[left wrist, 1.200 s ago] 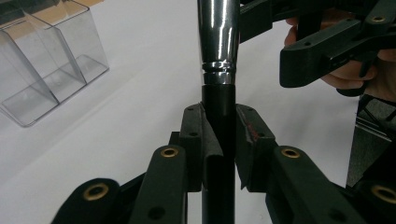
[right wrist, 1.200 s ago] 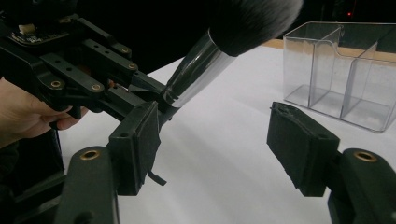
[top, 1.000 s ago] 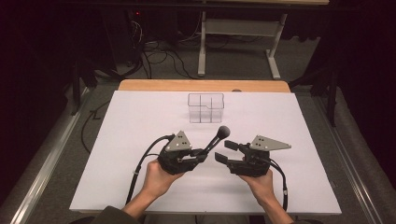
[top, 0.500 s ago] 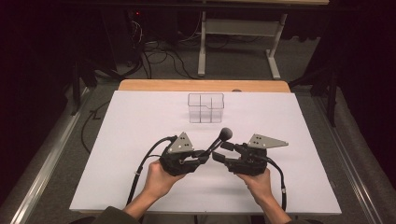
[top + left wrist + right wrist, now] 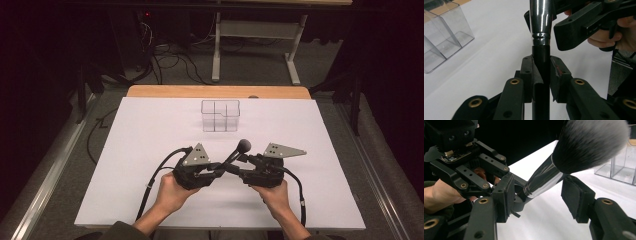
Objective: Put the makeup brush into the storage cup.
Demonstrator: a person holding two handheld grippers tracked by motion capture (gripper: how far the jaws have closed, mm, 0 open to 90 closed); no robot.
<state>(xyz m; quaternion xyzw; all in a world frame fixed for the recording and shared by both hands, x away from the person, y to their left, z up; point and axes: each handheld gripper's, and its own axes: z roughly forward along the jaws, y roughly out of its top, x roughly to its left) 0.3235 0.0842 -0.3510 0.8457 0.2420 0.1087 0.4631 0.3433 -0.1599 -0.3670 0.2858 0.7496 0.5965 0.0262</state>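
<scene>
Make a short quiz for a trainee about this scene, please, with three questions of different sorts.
1. True or false: the left tool is shut on the black handle of the brush.
2. Multiple choice: where does the clear box stand? A) between the two tools B) beyond the tools on the white table C) on the floor.
3. Short answer: do both pads of the right tool press on the brush?

Key: 1. True. 2. B. 3. No; its jaws have just been closing around the silver ferrule, but the far pad still stands clear of it.
</scene>
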